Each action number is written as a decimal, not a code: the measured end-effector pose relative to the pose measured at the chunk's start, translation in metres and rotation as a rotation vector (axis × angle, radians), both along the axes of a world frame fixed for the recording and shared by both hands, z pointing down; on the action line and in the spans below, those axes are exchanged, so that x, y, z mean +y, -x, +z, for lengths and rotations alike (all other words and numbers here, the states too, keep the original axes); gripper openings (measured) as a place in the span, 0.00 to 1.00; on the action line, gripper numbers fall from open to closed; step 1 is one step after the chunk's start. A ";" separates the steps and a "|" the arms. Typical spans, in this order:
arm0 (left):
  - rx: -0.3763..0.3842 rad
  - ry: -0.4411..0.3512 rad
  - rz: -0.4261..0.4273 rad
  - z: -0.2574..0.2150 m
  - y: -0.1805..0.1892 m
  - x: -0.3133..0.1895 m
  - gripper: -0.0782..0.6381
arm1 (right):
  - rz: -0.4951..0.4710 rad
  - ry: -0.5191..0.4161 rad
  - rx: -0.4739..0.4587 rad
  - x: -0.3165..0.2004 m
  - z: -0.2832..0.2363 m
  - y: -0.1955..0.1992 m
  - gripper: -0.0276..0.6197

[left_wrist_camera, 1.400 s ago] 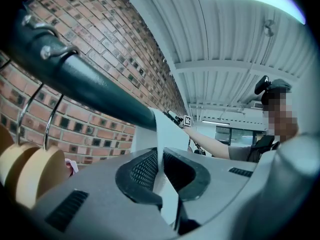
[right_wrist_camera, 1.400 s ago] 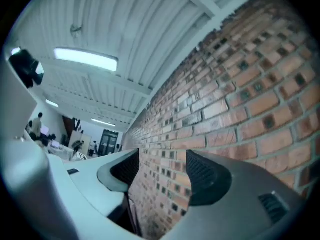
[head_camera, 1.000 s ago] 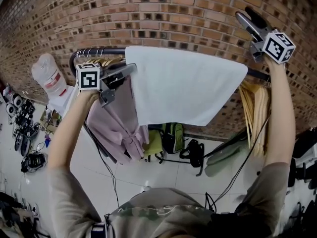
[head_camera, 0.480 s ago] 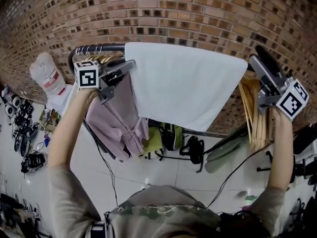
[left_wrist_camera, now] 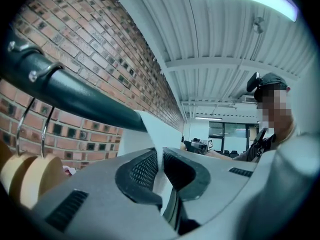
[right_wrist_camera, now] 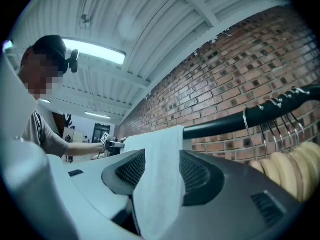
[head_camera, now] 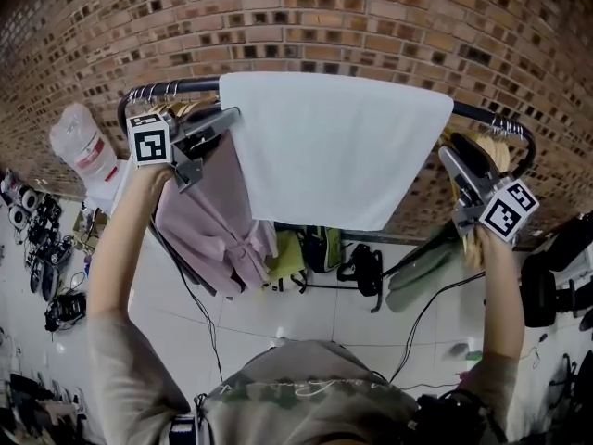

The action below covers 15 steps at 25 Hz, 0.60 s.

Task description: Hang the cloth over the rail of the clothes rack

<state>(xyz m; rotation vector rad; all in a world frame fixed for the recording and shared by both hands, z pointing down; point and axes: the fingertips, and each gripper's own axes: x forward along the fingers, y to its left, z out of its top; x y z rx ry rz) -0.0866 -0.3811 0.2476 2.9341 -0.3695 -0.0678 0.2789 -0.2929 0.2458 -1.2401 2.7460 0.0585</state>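
Observation:
A white cloth (head_camera: 334,146) hangs draped over the black rail (head_camera: 171,88) of the clothes rack. My left gripper (head_camera: 227,119) is at the cloth's upper left edge, just under the rail, and is shut on it. In the left gripper view the thin cloth edge (left_wrist_camera: 150,134) is pinched between the pads below the rail (left_wrist_camera: 75,91). My right gripper (head_camera: 451,156) is at the cloth's right edge. Its jaws are closing and still stand apart, with the cloth (right_wrist_camera: 160,184) hanging between them under the rail (right_wrist_camera: 225,124).
A pink garment (head_camera: 208,221) hangs left of the cloth. Wooden hangers (head_camera: 491,151) hang at the rail's right end, close to my right gripper. A brick wall (head_camera: 371,26) stands behind. Bags (head_camera: 320,253) and cables lie on the floor under the rack.
My right gripper has come down from above the rail at the upper right to the cloth's right edge. The left gripper has kept its grip on the left edge.

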 end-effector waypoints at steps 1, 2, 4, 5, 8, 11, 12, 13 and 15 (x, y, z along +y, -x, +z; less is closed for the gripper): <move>0.006 0.002 0.004 -0.001 0.000 0.001 0.15 | 0.012 0.001 0.010 -0.003 0.004 -0.002 0.39; 0.010 0.004 0.004 -0.001 0.001 0.001 0.15 | 0.019 0.005 0.010 -0.007 0.006 -0.003 0.39; 0.013 0.008 -0.001 0.000 0.002 0.000 0.15 | 0.024 0.011 0.005 -0.015 0.007 -0.005 0.39; 0.012 0.009 -0.004 0.000 0.002 0.000 0.15 | 0.024 0.014 0.010 -0.019 0.008 -0.005 0.39; 0.010 0.009 -0.010 0.001 0.002 -0.002 0.15 | 0.010 0.024 0.028 -0.028 0.010 0.000 0.39; 0.008 0.011 -0.011 0.002 0.001 -0.002 0.15 | 0.000 0.040 0.028 -0.035 0.015 0.004 0.39; 0.007 0.011 -0.012 0.002 0.001 -0.003 0.15 | -0.009 0.041 0.032 -0.036 0.016 0.005 0.39; 0.007 0.011 -0.012 0.002 0.001 -0.003 0.15 | -0.021 0.039 0.038 -0.037 0.016 0.007 0.39; 0.008 0.008 -0.009 0.002 0.000 -0.003 0.15 | -0.045 0.029 0.045 -0.038 0.017 0.009 0.39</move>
